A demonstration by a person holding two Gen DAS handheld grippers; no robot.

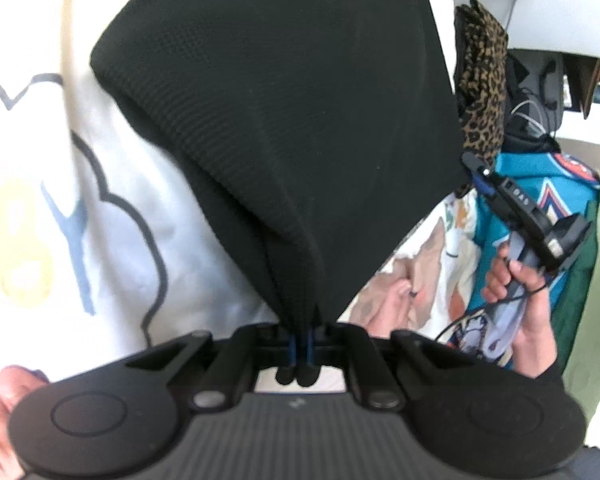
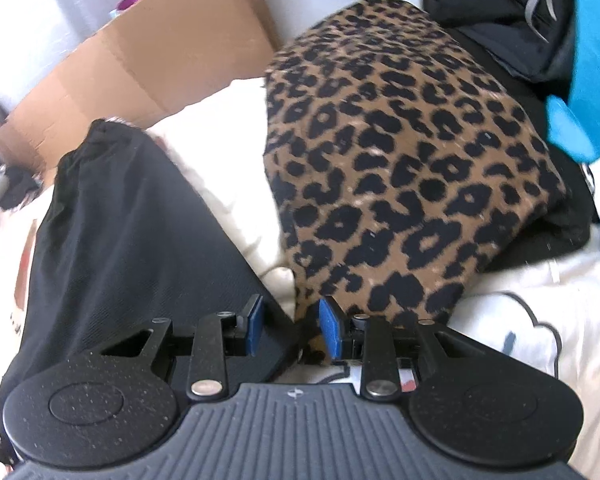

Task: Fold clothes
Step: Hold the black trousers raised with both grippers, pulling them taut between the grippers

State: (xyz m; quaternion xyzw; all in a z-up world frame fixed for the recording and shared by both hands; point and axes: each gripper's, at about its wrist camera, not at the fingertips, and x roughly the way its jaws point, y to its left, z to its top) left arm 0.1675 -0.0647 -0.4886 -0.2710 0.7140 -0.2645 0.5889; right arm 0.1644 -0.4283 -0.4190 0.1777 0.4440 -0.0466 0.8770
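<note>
Black garment (image 1: 284, 120) hangs bunched from my left hand-held gripper (image 1: 299, 350), whose pads are clamped on its corner. My right hand-held gripper (image 2: 290, 328) stands apart beside its far edge, near the leopard-print garment (image 2: 400, 168). I judge the fold unfinished; the cloth isn't lying flat.

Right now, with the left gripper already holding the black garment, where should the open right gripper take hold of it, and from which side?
Probably the free corner. In the left view the black garment hangs taut from the left gripper, and the right gripper sits at its right-hand corner. That corner sticks out as a thin point, so come in from the right, one pad on each face. In the right view the fingers stand open.
</note>
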